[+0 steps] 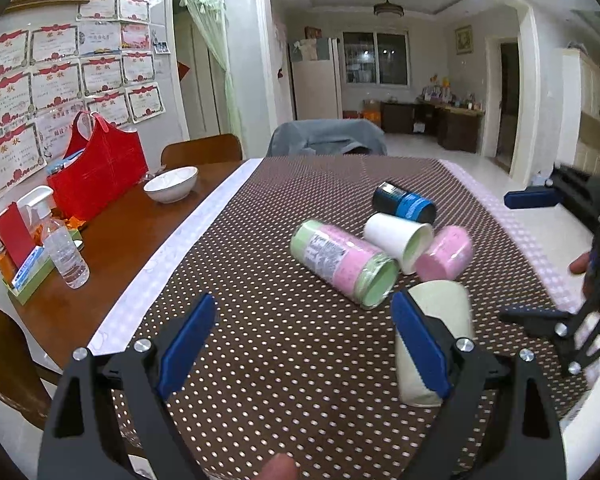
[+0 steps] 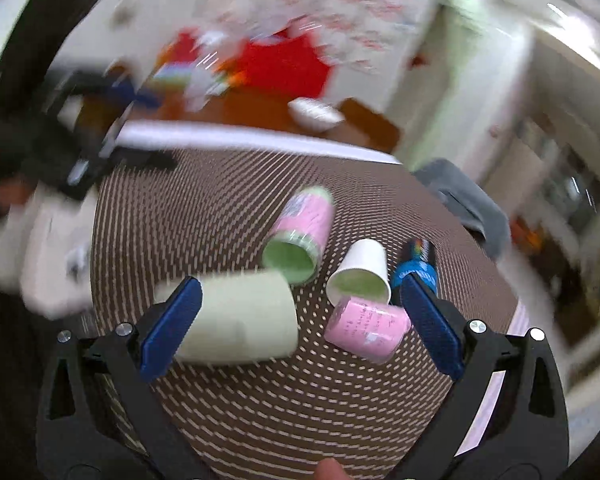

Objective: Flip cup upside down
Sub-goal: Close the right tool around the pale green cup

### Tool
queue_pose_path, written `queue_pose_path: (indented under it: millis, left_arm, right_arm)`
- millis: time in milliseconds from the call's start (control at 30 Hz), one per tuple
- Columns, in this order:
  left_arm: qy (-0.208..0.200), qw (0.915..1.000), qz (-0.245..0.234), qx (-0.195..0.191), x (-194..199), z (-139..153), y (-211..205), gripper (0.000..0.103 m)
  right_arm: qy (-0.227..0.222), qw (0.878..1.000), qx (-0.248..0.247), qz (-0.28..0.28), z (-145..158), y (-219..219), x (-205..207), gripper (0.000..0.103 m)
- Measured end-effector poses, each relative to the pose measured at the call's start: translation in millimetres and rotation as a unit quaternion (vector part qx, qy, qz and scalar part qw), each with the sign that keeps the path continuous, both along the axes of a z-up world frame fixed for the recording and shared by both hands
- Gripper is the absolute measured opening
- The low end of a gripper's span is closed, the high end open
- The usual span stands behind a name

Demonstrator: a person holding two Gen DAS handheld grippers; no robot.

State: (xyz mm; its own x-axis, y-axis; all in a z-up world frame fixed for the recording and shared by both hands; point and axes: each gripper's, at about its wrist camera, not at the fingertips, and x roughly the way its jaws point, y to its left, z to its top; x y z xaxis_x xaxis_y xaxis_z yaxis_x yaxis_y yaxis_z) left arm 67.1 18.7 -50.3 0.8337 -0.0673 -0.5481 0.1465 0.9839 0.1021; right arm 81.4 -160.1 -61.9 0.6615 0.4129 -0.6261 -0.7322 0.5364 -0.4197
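Several cups lie on their sides on the dotted brown tablecloth. A cream cup lies nearest, just right of my left gripper's right finger; it also shows in the right wrist view. Beyond it lie a pink-and-green cup, a white paper cup, a small pink cup and a black-and-blue cup. My left gripper is open and empty above the cloth. My right gripper is open and empty, above the cups; its view is motion-blurred.
A white bowl, a red bag, a water bottle and a spray bottle stand on the wooden table at left. A grey-draped chair stands at the far edge. The right gripper's body is at the right edge.
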Motion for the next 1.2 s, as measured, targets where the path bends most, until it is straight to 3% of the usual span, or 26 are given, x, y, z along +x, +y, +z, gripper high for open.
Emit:
queue_pose_path:
  millis: [100, 267, 467, 700, 833, 900, 1033, 1200]
  left_arm:
    - [0.013, 0.9999, 0.005, 0.004, 13.0, -8.5, 1.2, 0.088]
    - [0.044, 0.999, 0.007, 0.006, 29.5, -22.0, -1.7, 0.088]
    - [0.063, 0.9978, 0.019, -0.001, 39.9, -29.6, -0.6, 0.088]
    - [0.09, 0.9947, 0.049, 0.004, 52.3, -40.7, 15.2, 0.088]
    - [0.103, 0.9925, 0.065, 0.0, 59.2, -46.9, 27.4, 0.088]
    - [0.108, 0.9918, 0.068, -0.002, 61.5, -49.6, 31.6, 0.088]
    - [0.114, 0.9912, 0.066, -0.006, 63.9, -55.0, 35.3, 0.088]
    - [0.115, 0.9918, 0.056, -0.009, 63.1, -58.9, 32.9, 0.088]
  right_arm:
    - [0.0, 0.994, -0.085, 0.071, -12.5, 9.7, 1.7, 0.097]
    - [0.012, 0.965, -0.195, 0.175, -31.2, 26.5, 1.8, 0.097]
    - [0.026, 0.912, -0.302, 0.277, -53.7, 42.4, 1.7, 0.094]
    - [0.023, 0.854, -0.371, 0.364, -66.4, 66.5, -0.2, 0.093]
    - [0.03, 0.822, -0.412, 0.393, -81.0, 79.5, -5.5, 0.086]
    - [0.039, 0.813, -0.427, 0.393, -88.9, 84.6, -4.7, 0.082]
    - [0.06, 0.821, -0.433, 0.368, -96.6, 89.4, 4.7, 0.078]
    - [0.102, 0.852, -0.398, 0.324, -87.9, 95.0, 23.5, 0.075]
